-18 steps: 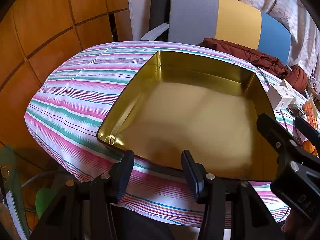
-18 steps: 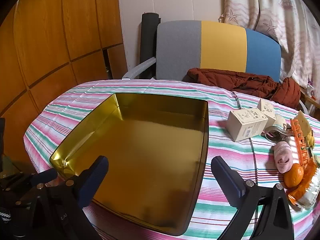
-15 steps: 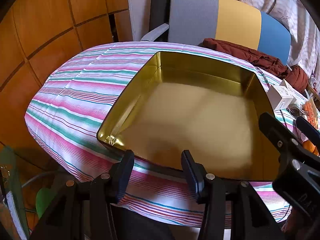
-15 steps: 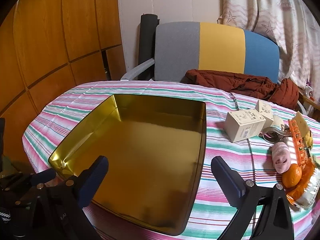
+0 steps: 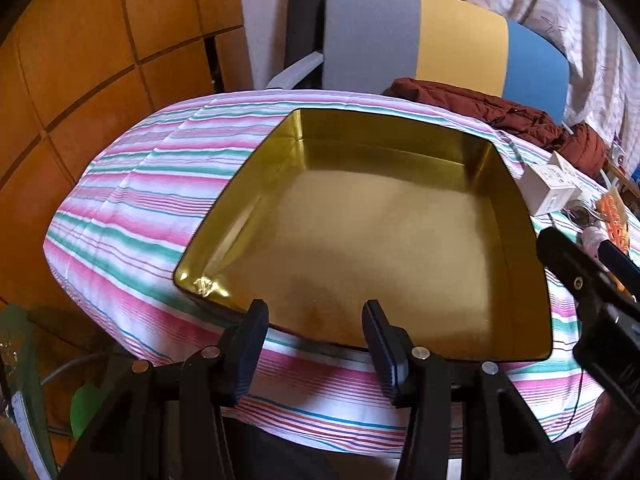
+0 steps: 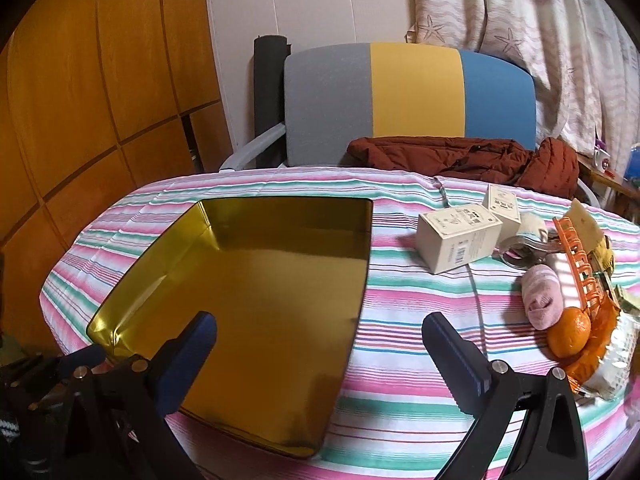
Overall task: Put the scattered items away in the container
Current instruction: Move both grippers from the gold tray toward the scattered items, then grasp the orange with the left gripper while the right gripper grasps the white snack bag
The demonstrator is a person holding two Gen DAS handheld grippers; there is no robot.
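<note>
An empty gold metal tin point(image 5: 360, 240) sits on the striped tablecloth; it also shows in the right wrist view point(image 6: 256, 288). My left gripper point(image 5: 316, 328) is open and empty at the tin's near rim. My right gripper point(image 6: 320, 344) is wide open and empty, over the tin's near right edge. To the right lie two white boxes point(image 6: 456, 236), a pink rolled sock point(image 6: 540, 296), a mandarin point(image 6: 568, 332), an orange plastic rack point(image 6: 576, 256) and a tape roll point(image 6: 524, 232).
A grey, yellow and blue chair point(image 6: 408, 100) with a rust-red jacket point(image 6: 460, 156) stands behind the table. Wooden panels point(image 6: 100, 100) line the left wall. A curtain point(image 6: 560, 40) hangs at the back right. The table edge runs close below both grippers.
The right gripper has shifted to the right and risen slightly, so the scattered items sit more central in its view. The left gripper has barely moved.
</note>
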